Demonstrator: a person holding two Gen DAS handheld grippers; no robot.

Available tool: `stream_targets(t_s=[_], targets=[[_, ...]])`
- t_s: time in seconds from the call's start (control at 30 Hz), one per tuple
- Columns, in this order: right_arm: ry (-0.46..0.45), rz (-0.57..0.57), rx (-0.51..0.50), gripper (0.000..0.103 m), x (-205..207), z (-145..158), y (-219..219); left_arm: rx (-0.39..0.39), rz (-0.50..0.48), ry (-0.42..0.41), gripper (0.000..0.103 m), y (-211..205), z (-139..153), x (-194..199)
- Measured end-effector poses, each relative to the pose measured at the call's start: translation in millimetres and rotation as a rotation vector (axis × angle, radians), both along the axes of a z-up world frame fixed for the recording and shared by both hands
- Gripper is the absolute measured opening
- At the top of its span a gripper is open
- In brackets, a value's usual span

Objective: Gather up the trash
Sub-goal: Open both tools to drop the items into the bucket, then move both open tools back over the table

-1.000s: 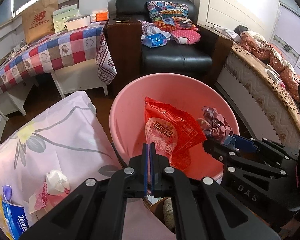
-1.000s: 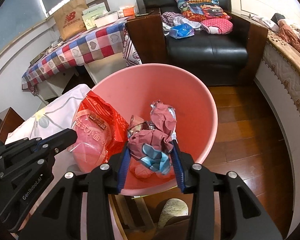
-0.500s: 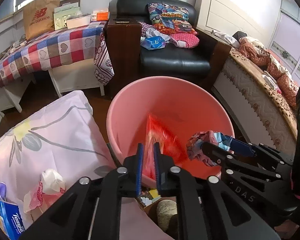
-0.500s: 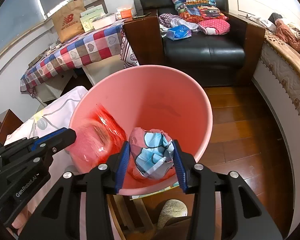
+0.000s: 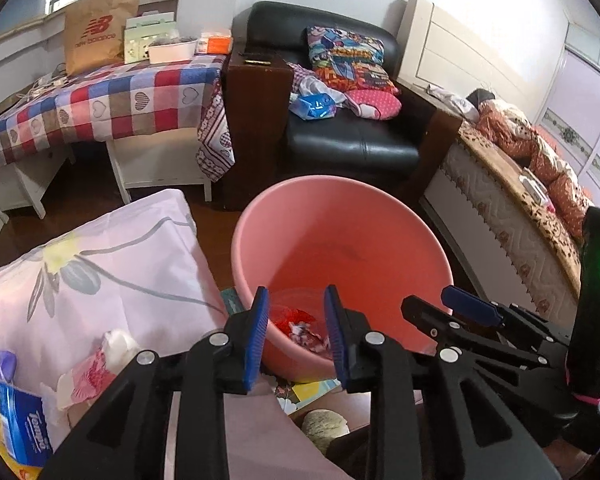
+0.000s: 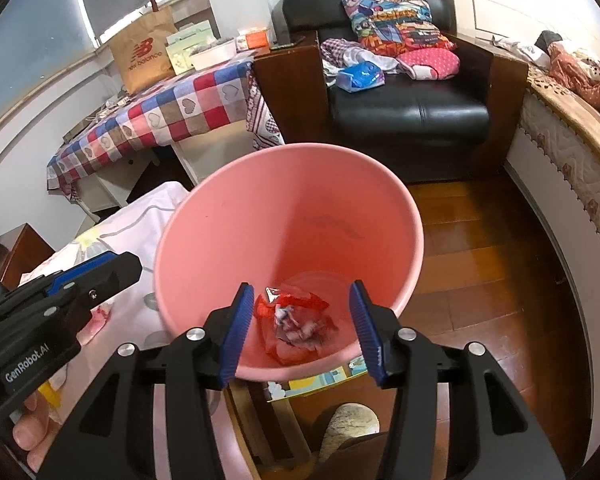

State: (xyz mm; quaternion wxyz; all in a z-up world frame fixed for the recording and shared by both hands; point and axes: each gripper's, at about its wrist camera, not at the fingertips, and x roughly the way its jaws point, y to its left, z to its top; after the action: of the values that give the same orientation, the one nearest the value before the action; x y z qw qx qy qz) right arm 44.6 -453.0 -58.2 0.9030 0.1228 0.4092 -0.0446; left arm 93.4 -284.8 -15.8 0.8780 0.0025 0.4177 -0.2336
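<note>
Both grippers, left (image 5: pixel 296 322) and right (image 6: pixel 300 320), hang over the round pink plastic bin (image 6: pixel 220 240), jaws just opened and empty. Crumpled red wrappers (image 6: pixel 296 316) lie at its bottom; the drop looks done. Next likely calls for fetching the crumpled tissue scraps (image 5: pixel 100 360) on the floral pillow (image 5: pixel 112 264).

I'm looking into a lived-in bedroom at home. Black leather armchair (image 6: pixel 408 92) at 12 o'clock w/ cushions & clothes piled on it, bed (image 6: pixel 572 160) w/ quilted mattress edge running along 2–3 o'clock, low table under a patchwork heart tablecloth (image 6: pixel 172 116) at 10–11, paper shopping bag (image 6: pixel 144 54) on it by the window. Wood plank floor (image 6: pixel 480 240), floral pillow (image 5: pixel 92 276) at 8.
</note>
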Motion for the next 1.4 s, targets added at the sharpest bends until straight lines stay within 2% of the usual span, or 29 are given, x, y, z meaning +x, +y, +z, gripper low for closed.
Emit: stream_targets(t_s=[0.33, 0.5, 0.73, 1.13, 1.27, 1.4], targets=[[-0.039, 0.038, 0.026, 0.050, -26, 12, 31, -0.031, 0.065, -0.040, 0.028, 46, 18, -36], [-0.048, 0.095, 0.051, 0.050, -39, 19, 59, 0.002, 0.104, -0.102, 0.028, 79, 32, -63], [-0.049, 0.205, 0.068, 0.050, -54, 23, 103, 0.044, 0.226, -0.150, 0.028, 154, 41, -96], [-0.013, 0.488, 0.159, 0.050, -65, 11, 200, 0.125, 0.469, -0.108, 0.028, 296, 13, -143], [0.011, 0.605, 0.191, 0.050, -61, 6, 236, 0.115, 0.530, -0.072, 0.028, 329, 2, -149], [0.023, 0.687, 0.179, 0.050, -54, 4, 267, 0.086, 0.569, -0.042, 0.028, 349, -4, -148]])
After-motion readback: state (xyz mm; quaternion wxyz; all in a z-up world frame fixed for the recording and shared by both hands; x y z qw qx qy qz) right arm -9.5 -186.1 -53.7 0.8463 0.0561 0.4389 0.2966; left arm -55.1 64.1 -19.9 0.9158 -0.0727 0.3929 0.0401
